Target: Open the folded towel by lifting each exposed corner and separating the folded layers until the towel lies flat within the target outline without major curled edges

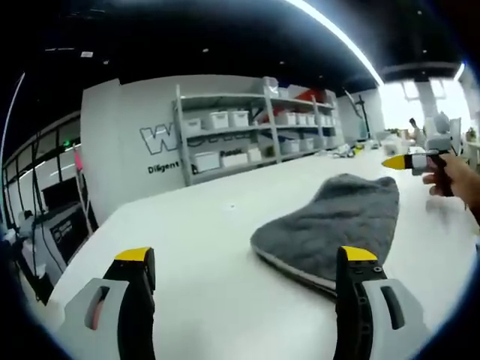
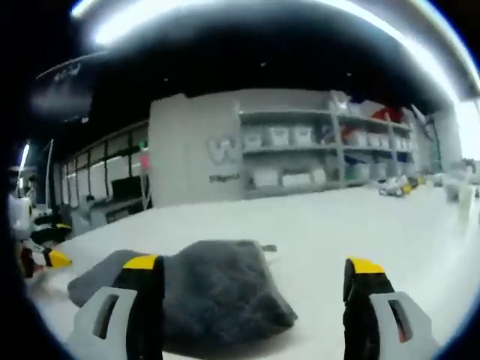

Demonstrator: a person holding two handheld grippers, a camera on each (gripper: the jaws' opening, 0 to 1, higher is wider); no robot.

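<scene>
Item: grey towel (image 1: 334,221), folded, lying on the white desk (image 1: 202,232). In the left gripper view it sits right of centre, its near edge showing a pale layered seam just beside the right-hand finger. In the right gripper view the towel (image 2: 202,289) occupies the lower centre-left, bunched and rumpled, with a small tag visible at its far edge.

Left gripper (image 1: 247,259): yellow-tipped fingers spread wide apart at the bottom of its own view, nothing between them, clear of the cloth. It also shows at the far left edge of the right gripper view (image 2: 37,259), blurred.

Right gripper (image 2: 251,268): fingers wide apart at the bottom of its own view, holding nothing; the left finger overlaps the towel in the picture, contact not determinable. It appears in the left gripper view at the right edge (image 1: 409,161), held by a hand (image 1: 454,180), above the desk beyond the towel.

Background: shelving (image 1: 255,127) with white bins against a grey wall, upper centre.
</scene>
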